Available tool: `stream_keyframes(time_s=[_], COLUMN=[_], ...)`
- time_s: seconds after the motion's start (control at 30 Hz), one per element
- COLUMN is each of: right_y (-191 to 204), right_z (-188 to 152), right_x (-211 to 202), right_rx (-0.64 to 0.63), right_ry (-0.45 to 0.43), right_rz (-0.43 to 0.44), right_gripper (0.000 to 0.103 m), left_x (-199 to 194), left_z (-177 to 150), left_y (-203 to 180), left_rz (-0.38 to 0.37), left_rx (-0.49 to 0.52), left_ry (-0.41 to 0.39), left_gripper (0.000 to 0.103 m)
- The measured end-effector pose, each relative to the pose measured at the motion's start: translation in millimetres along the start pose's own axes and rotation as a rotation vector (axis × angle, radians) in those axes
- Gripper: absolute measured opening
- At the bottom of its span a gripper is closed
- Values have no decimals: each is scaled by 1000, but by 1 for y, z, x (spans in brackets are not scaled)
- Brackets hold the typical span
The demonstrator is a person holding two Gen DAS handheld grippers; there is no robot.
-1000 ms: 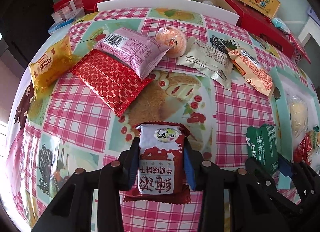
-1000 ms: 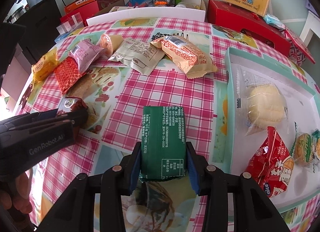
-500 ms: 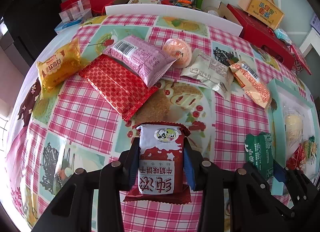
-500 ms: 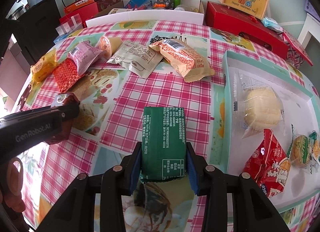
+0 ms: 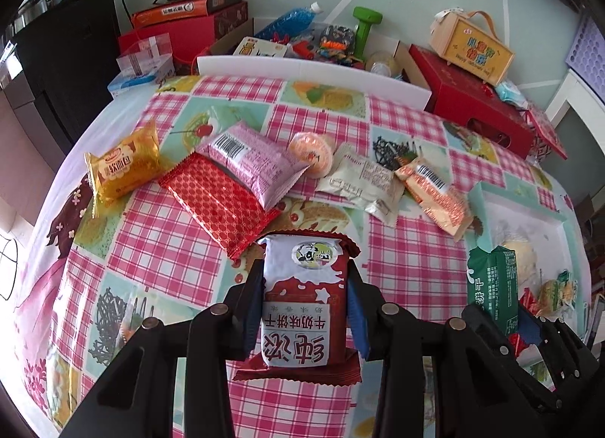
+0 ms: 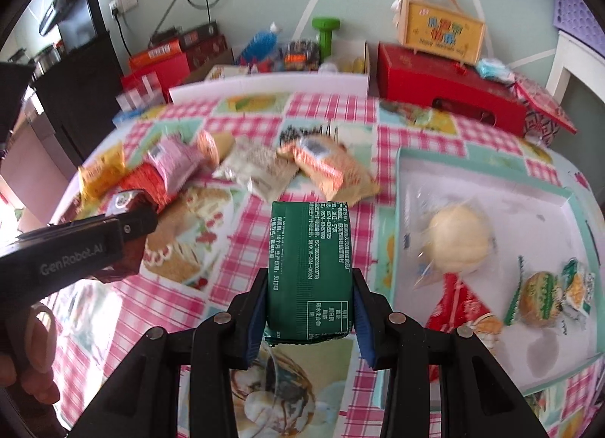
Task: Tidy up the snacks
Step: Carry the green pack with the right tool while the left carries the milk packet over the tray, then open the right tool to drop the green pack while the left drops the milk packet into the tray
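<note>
My left gripper (image 5: 304, 305) is shut on a red-and-white biscuit pack (image 5: 302, 298), held above the checked tablecloth. My right gripper (image 6: 310, 298) is shut on a green biscuit pack (image 6: 311, 268), also lifted off the table. The green pack (image 5: 491, 288) shows at the right in the left wrist view; the left gripper's black body (image 6: 75, 253) crosses the left of the right wrist view. Loose snacks lie further back: a yellow pack (image 5: 123, 169), a red pack (image 5: 219, 203), a pink pack (image 5: 257, 162), a round orange snack (image 5: 312, 152), a white pack (image 5: 363, 184) and an orange pack (image 5: 435, 192).
A white tray with a teal rim (image 6: 397, 211) sits at the right, holding a wrapped bun (image 6: 457, 237), a red packet (image 6: 461, 309) and small wrapped sweets (image 6: 540, 298). Red boxes (image 6: 446, 82), a yellow carry box (image 6: 440, 28), bottles and clutter stand beyond the table's far edge.
Both grippers have risen with their packs, so the table looks farther below and more of the room beyond shows. The grips are unchanged.
</note>
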State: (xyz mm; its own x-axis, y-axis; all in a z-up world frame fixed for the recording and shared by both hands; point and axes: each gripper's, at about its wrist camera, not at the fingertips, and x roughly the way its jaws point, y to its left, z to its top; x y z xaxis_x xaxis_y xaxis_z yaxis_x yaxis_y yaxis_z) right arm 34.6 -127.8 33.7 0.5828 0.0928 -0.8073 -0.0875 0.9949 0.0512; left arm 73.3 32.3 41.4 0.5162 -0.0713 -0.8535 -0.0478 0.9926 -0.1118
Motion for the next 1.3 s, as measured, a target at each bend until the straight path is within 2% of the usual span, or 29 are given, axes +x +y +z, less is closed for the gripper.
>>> stream_keyframes(time_s=[0.3, 0.6, 0.7, 0.9, 1.1, 1.3], right_y=[-18, -89, -112, -162, -200, -221], right_z=[6, 12, 12, 10, 3, -1], right_x=[-14, -28, -33, -42, -35, -21], right_rx=[40, 168, 173, 258, 357, 406], right_ry=[-49, -107, -138, -170, -169, -145], right_rz=[6, -82, -154, -238, -274, -310], right_gripper=[43, 43, 43, 43, 43, 43], left_x=[-7, -4, -6, -3, 7, 24], left_z=[-1, 4, 11, 22, 26, 31], left_y=[-20, -58, -82, -145, -211, -256], left_rz=[-29, -70, -91, -171, -251, -271], left_rx=[32, 88, 130, 229, 332, 389], left_ry=[-10, 3, -6, 2, 33, 58], left_gripper=[41, 41, 41, 41, 41, 41])
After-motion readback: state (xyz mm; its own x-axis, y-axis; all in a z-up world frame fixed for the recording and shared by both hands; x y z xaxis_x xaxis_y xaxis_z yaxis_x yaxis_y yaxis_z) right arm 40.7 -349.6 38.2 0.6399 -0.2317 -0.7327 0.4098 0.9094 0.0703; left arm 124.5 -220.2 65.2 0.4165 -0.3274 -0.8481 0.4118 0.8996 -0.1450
